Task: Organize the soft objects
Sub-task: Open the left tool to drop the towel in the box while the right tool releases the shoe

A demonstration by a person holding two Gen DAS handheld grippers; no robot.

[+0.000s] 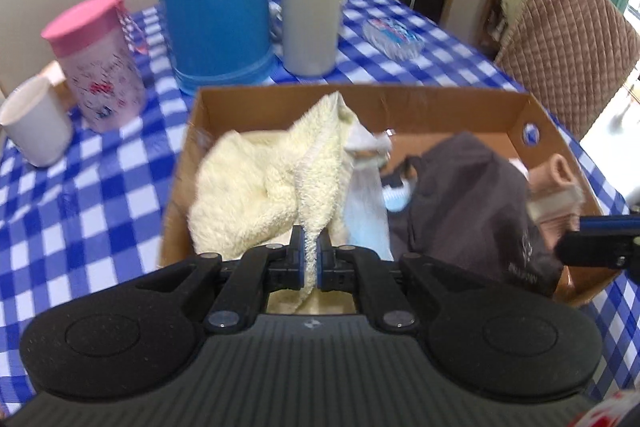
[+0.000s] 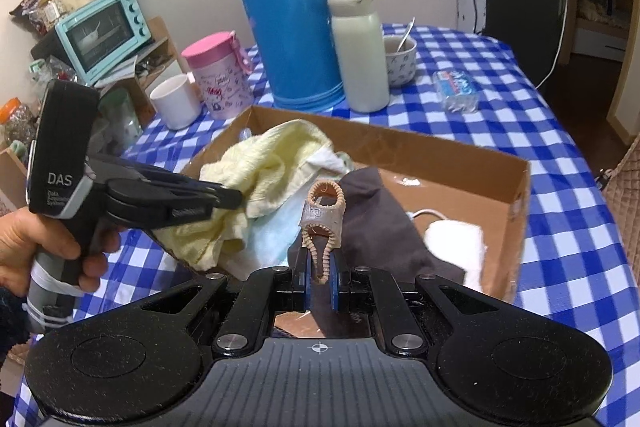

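Lowering soft items into the cardboard box (image 2: 516,195).
Left gripper (image 1: 310,259) clenching yellow towel (image 1: 248,187) over box's left half; right gripper (image 2: 322,273) pinching tan sock (image 2: 324,211) mid-box.

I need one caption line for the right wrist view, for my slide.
Right gripper pinches a beige ribbed sock above the cardboard box; left gripper grips a pale yellow towel.
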